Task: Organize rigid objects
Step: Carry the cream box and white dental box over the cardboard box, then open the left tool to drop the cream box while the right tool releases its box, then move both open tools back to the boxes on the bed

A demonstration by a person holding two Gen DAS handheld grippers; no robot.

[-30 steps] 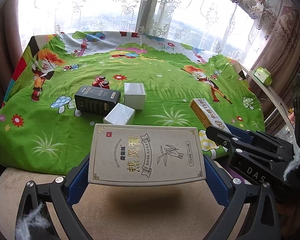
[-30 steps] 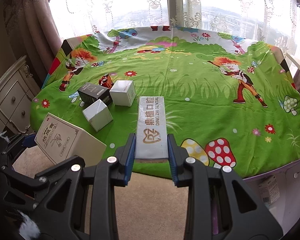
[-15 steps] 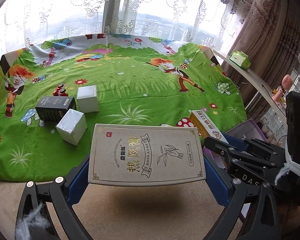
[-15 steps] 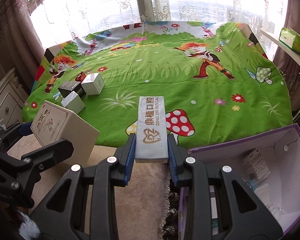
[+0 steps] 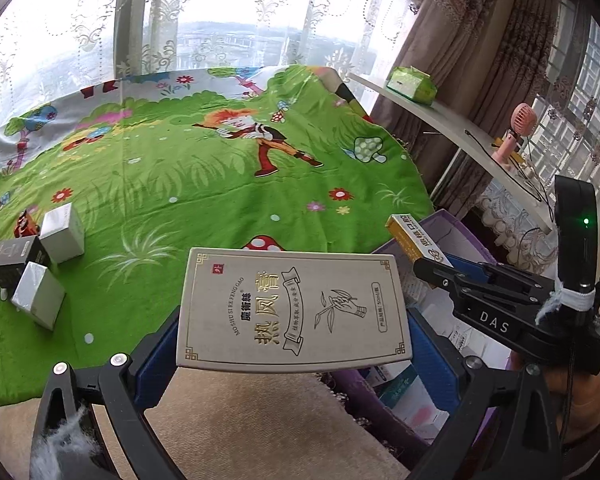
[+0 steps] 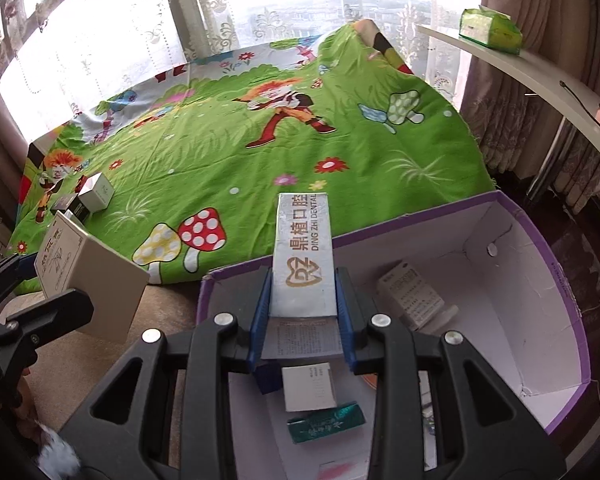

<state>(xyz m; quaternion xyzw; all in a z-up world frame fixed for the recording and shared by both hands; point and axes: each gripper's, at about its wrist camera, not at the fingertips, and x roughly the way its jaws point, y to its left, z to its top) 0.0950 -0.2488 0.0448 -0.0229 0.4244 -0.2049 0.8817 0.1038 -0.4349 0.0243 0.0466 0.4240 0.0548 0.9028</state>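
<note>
My left gripper is shut on a wide beige box with gold Chinese lettering, held flat over the carpet beside the bed's edge. The same beige box shows at the left of the right wrist view. My right gripper is shut on a long silver dental box, held above the near wall of a purple-rimmed cardboard box. That dental box also shows its yellow side in the left wrist view, just right of the beige box. Two white boxes and a black box lie on the green bedspread.
The purple box holds several small packages, among them a white printed carton and a green packet. A white shelf at the right carries a green tissue pack and a pink fan. Beige carpet lies below the grippers.
Both grippers have swung to the right with their boxes still held. The purple box has come under the right gripper, and the small boxes on the bedspread have slid to the left edge.
</note>
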